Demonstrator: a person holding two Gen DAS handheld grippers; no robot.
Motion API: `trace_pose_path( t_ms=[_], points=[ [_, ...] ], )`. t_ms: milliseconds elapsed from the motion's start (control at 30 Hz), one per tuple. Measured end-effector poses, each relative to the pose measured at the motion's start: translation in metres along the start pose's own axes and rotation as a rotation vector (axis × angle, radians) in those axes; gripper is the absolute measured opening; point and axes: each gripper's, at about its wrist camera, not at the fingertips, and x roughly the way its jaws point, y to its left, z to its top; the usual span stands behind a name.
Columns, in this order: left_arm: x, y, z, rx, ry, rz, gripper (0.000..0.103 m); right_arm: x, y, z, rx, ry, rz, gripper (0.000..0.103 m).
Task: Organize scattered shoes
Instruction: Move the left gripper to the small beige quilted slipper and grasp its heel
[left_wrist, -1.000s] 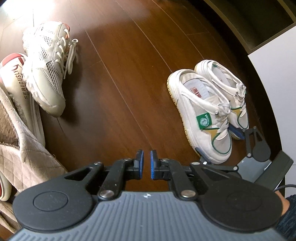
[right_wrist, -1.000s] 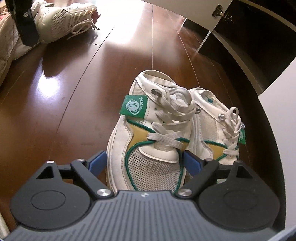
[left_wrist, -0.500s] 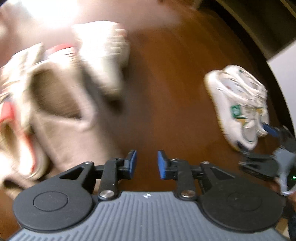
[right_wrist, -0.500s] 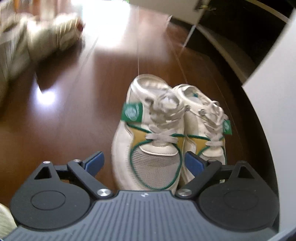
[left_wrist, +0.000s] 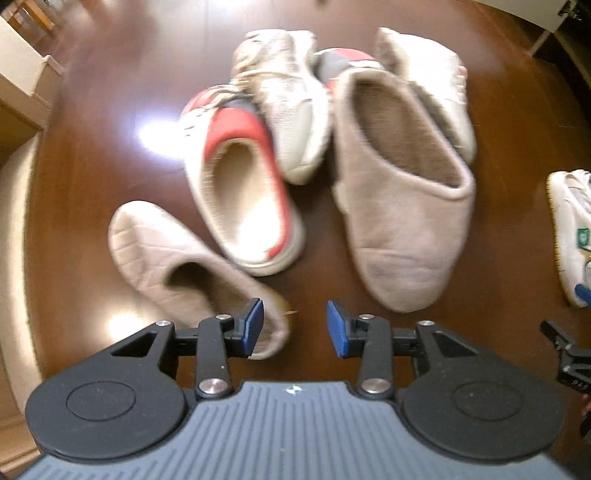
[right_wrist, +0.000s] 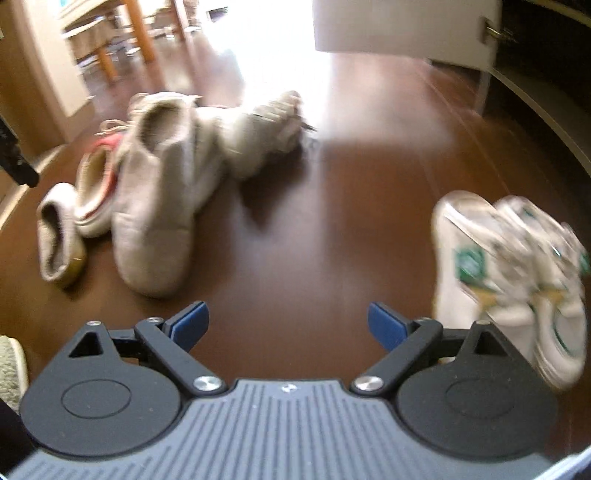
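Beige quilted fabric slipper (left_wrist: 192, 266) lies on the dark wooden floor just under the left claw (left_wrist: 294, 325), beside a red-lined white slip-on shoe (left_wrist: 243, 195); the claw's jaws are opening, nothing between them. From the right wrist, the right claw (right_wrist: 286, 325) stands wide and empty, the green-trimmed white sneaker pair (right_wrist: 509, 273) beside it. Centre the slipper's heel rim before closing.

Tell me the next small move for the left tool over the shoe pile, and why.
Probably lower the left tool onto the small beige slipper just below it. Its jaws are opening with nothing between them, it points down over the jumbled pile, and that slipper lies nearest and apart from the overlapping red-lined slipper and sneakers.
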Motion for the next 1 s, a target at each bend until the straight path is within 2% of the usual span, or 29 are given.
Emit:
trace_pose_path(
  t_ms=[67,133,367,533,667,767,933,1000],
  points=[
    [-0.001,0.022,-0.002,-0.028,-0.017,0.015,0.047,0.004,0.012,0.007,-0.032,-0.009,0.012,0.092],
    [0.004,0.04,-0.005,-0.057,-0.013,0.033,0.053,0.008,0.024,0.014,-0.062,-0.019,0.031,0.092],
    [0.04,0.077,-0.027,-0.063,0.097,0.093,0.053,0.02,0.06,0.029,-0.16,-0.021,0.111,0.089],
    [0.045,0.1,-0.043,-0.097,0.115,0.103,0.053,0.032,0.086,0.039,-0.195,-0.027,0.167,0.089],
    [0.042,0.102,-0.046,-0.117,0.102,0.077,0.053,0.044,0.098,0.047,-0.203,-0.023,0.181,0.083],
    [0.04,0.096,-0.04,-0.099,0.081,0.05,0.053,0.049,0.101,0.053,-0.203,-0.02,0.183,0.07],
    [0.036,0.084,-0.022,-0.097,0.055,-0.027,0.053,0.053,0.099,0.058,-0.183,-0.01,0.164,0.07],
    [0.036,0.08,-0.02,-0.084,0.048,-0.032,0.053,0.053,0.095,0.056,-0.182,0.004,0.155,0.07]
  ],
)
